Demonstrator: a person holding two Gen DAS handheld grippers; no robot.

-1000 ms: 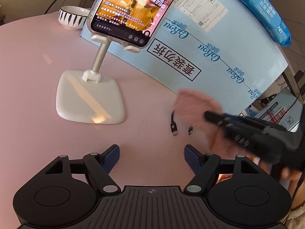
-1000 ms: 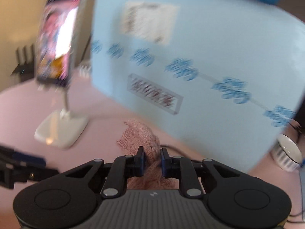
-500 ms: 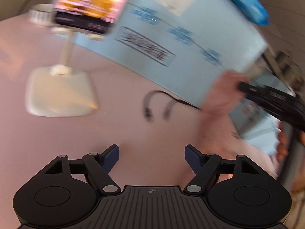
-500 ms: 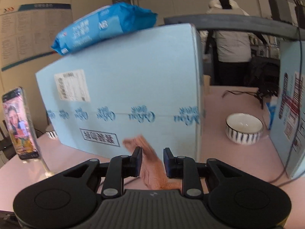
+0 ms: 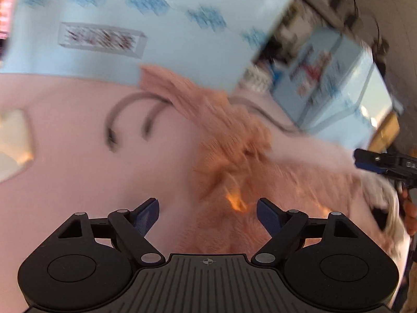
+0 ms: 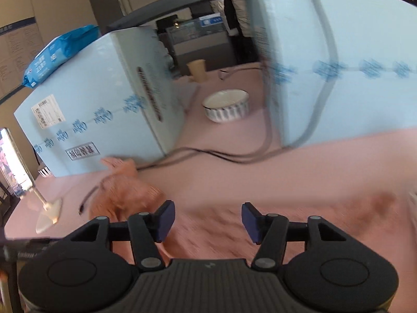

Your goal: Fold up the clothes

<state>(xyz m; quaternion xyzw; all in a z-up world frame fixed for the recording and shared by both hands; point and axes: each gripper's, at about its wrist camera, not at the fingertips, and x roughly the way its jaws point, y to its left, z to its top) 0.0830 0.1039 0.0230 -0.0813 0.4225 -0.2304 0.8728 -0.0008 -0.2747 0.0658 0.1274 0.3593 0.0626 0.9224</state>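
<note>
one soft, light pink knit garment [image 5: 229, 140] mid-frame; take an edge. left gripper [image 5: 207, 215] and right gripper [image 6: 206, 220] are opening, both empty.

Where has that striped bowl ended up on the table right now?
In the right wrist view the striped bowl sits upright on the pink table, toward the back, in the gap between the two light blue cartons, just beyond the black cables.

Bright daylight; both fisheye views smear with motion blur, edges curved and dark. An orange glare spot glows on the cloth [image 5: 235, 200].
</note>
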